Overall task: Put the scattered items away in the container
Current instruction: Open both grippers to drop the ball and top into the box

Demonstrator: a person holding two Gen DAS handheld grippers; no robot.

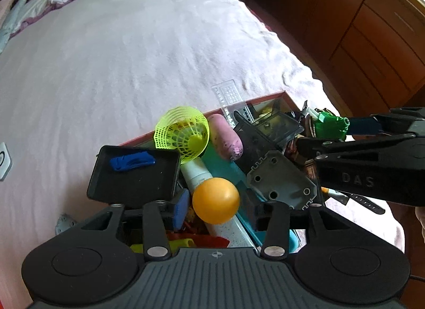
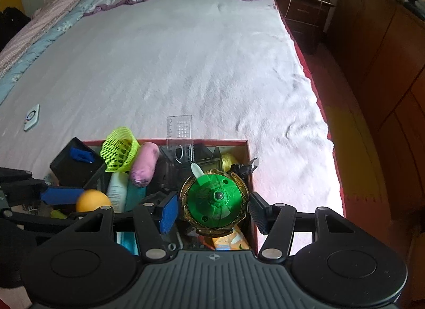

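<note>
Hovering over the red box (image 2: 251,165) on the bed (image 2: 186,70), the right gripper (image 2: 212,209) pinches a round green spinning top (image 2: 215,204); lower it before spreading the fingers. The left gripper (image 1: 212,202) has fingers spread around a smooth orange ball (image 1: 215,200), which rests on the pile.

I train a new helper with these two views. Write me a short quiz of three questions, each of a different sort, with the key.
1. True or false: the red box stands on the floor.
2. What sits between the pads of the right gripper? A: a pink roll. B: the green spinning top. C: a ruler.
3. Which colour is the ball between the fingers of the left gripper?

Key: 1 false, it stands on the bed; 2 B; 3 orange.
</note>
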